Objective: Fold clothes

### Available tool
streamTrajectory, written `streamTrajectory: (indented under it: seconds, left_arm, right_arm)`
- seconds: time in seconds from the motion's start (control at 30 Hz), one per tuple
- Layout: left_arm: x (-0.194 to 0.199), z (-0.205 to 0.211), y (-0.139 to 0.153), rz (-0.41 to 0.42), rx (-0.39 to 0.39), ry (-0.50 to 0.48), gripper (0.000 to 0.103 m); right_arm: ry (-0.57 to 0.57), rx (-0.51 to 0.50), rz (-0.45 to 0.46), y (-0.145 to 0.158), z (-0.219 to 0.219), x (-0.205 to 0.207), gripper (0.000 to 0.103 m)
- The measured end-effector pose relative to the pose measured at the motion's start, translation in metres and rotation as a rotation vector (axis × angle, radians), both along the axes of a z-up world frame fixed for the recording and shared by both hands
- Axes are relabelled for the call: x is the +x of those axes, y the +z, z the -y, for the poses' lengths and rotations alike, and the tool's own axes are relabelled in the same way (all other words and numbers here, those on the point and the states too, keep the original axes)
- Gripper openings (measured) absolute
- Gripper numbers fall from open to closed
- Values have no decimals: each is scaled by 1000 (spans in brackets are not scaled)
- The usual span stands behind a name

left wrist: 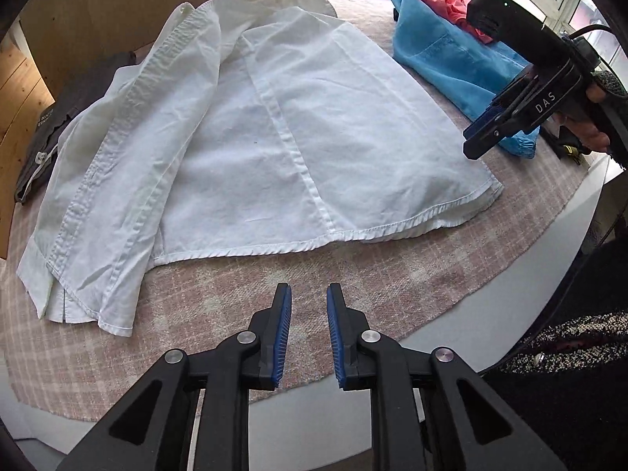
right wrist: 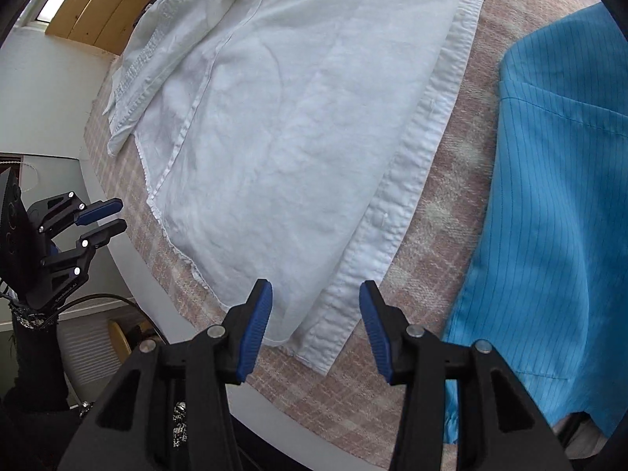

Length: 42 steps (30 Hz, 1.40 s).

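Folding: shirt [left wrist: 274, 117] half folded, left side turned in; right side, bottom remain.
Left jaws [left wrist: 309, 294]: slightly apart, empty, short of hem.
Right jaws [right wrist: 316, 290]: apart, empty, over shirt corner.

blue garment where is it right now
In the left wrist view the blue garment lies at the upper right on the pink plaid cloth, just right of the white shirt, with a red item on top.

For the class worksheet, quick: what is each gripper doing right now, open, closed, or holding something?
Left gripper: open, narrow gap, nothing held, over the plaid cloth.
Right gripper: open, nothing held, above the white shirt corner.
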<state>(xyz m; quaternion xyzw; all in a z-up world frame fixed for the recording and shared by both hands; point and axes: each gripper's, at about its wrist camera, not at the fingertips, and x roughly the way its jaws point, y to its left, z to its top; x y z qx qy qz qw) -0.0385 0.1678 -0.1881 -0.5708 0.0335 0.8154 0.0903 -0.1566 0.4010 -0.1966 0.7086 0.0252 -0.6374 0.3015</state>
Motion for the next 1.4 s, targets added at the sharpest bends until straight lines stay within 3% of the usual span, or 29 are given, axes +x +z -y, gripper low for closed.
streamTrajectory:
  seconds: [0.03,0.07,0.1,0.13,0.3,0.4,0.53,0.63,0.83,1.07,1.2,1.27,1.33,1.4]
  left_arm:
    - [-1,3,0,-4,1,4,18]
    - [-2,5,0,-6,-1,7,18]
    - [-3,6,0,-7,-5,10,18]
    - [-3,7,-1,-7,-9,12,18]
    - [2,8,3,-18,-17,19,19]
    - [9,7,4,-19,-21,22,19]
    - [14,10,0,-6,-29,43,19]
    - [15,18,0,-3,-41,72,19]
    - [11,37,10,-43,-37,77,24]
    - [-6,64,11,-55,-73,10,26]
    - [-16,109,28,-106,-83,47,37]
    - [-20,139,30,-105,-67,77,40]
    - [-24,167,27,-90,-45,95,40]
    - [-27,184,17,-58,-20,85,40]
  right_arm:
    - [1,-18,5,-1,3,2,46]
    - [1,-45,14,-2,5,3,39]
    - [-2,-63,19,-1,7,3,6]
    - [-8,-73,22,0,8,3,2]
    - [-25,-129,-7,27,2,-7,1]
    - [-53,-119,-4,28,-9,-7,1]
    - [-80,-45,18,1,-18,-12,1]
    - [-29,13,13,-9,-8,-5,2]
    - [-51,6,4,7,-9,-11,2]
    - [-65,84,61,0,0,-5,14]
    - [-78,170,-28,29,-8,-7,14]
    - [-101,117,-80,56,0,-21,16]
    - [-130,43,-134,82,18,-43,24]
    - [-155,-12,-191,103,45,-67,43]
